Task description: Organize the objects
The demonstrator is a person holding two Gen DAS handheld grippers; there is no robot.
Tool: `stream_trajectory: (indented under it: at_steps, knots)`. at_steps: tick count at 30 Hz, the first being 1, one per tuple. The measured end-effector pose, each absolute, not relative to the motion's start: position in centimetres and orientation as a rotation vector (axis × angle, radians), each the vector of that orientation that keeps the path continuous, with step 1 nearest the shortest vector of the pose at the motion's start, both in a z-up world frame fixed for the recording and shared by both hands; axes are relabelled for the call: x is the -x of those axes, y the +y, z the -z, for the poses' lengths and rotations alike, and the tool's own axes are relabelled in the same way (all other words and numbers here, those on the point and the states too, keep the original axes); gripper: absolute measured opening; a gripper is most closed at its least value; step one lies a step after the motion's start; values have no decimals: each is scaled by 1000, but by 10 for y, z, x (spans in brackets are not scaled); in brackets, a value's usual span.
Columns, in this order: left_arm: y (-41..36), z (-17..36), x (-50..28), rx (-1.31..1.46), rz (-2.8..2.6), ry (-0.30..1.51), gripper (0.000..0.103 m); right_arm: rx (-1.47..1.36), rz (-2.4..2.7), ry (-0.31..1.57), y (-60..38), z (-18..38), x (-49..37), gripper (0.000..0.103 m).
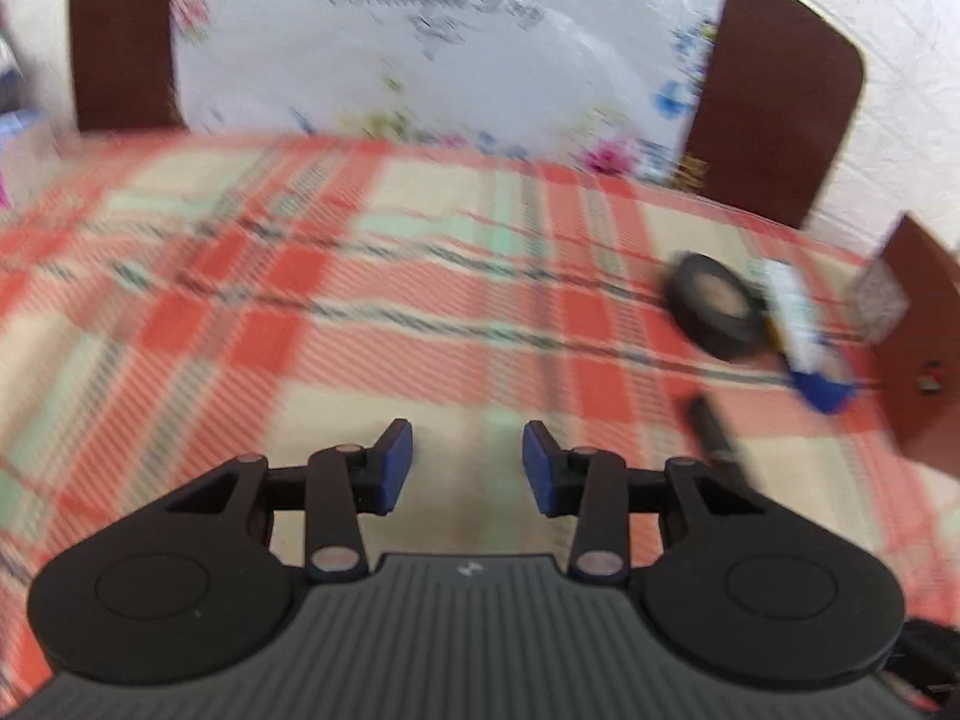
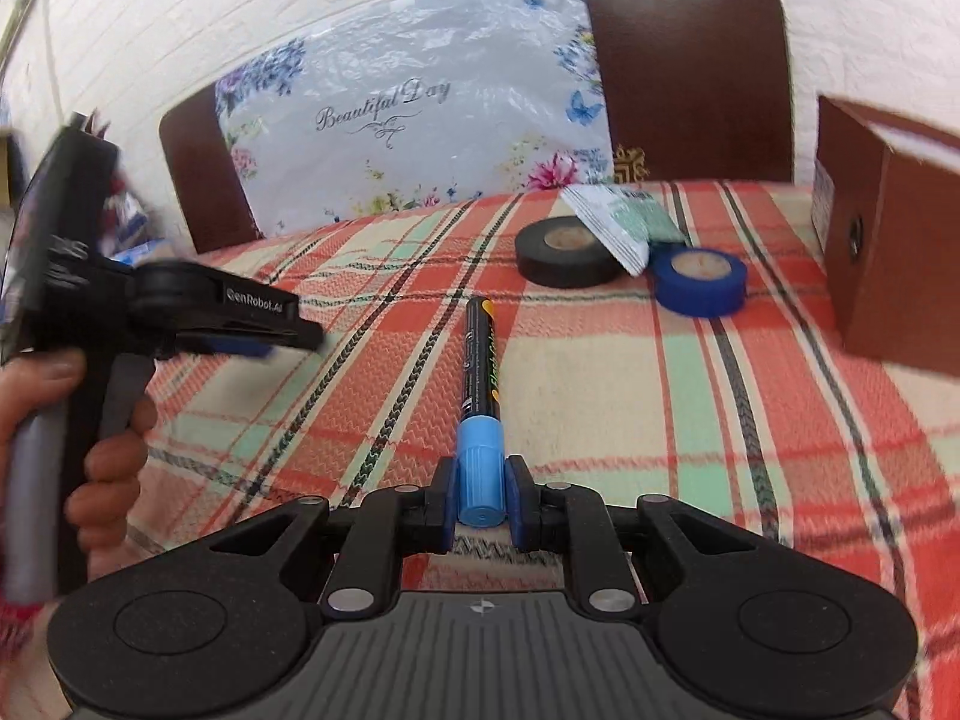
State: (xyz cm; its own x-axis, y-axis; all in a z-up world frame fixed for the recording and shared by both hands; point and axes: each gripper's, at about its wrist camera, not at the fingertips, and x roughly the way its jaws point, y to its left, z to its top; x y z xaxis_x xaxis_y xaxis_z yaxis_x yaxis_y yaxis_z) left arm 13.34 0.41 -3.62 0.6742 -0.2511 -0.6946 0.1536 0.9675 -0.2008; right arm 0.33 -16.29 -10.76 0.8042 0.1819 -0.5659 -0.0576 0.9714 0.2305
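The right gripper (image 2: 480, 501) has its fingers clamped on the blue cap of a black marker (image 2: 480, 372), whose barrel points out over the plaid tabletop (image 2: 690, 420). The left gripper (image 1: 467, 468) hangs over bare cloth, fingers apart and holding nothing. Little looks sorted yet — the black tape roll (image 2: 567, 252), blue tape roll (image 2: 699, 281) and white packet (image 2: 612, 225) lie loose beside the brown box (image 2: 888, 240). The box's opening is out of sight, and the left view is badly blurred.

Bare cloth (image 2: 600, 408) before tape rolls (image 2: 567, 252), box (image 2: 888, 240)
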Motion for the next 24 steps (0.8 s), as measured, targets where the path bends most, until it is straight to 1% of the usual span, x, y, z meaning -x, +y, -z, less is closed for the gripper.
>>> stream_trajectory:
  at_steps: [4,6,8,9,10,11,14,17,20,24]
  knots:
    - [-28,34,-122,218,392,957,52,-357,-172,657,-181,108,-2,15]
    - [-42,36,-118,209,406,988,60,-429,-192,668,-189,109,1,15]
    - [-53,37,-115,213,433,1009,60,-497,-212,676,-197,110,5,15]
    - [-58,37,-113,213,446,1013,54,-527,-224,678,-201,110,8,15]
    - [-63,38,-111,201,456,1013,45,-552,-239,677,-205,110,11,15]
    - [-68,39,-110,188,464,1023,28,-566,-251,673,-207,109,14,16]
    - [-76,32,-106,190,473,1011,27,-552,-252,652,-213,104,22,15]
    - [-94,4,-99,128,527,932,23,-528,-260,599,-224,95,29,15]
    - [-120,-32,-91,57,607,828,19,-464,-229,503,-234,76,33,15]
    - [-167,-72,-86,-16,702,715,19,-435,-140,362,-265,53,36,15]
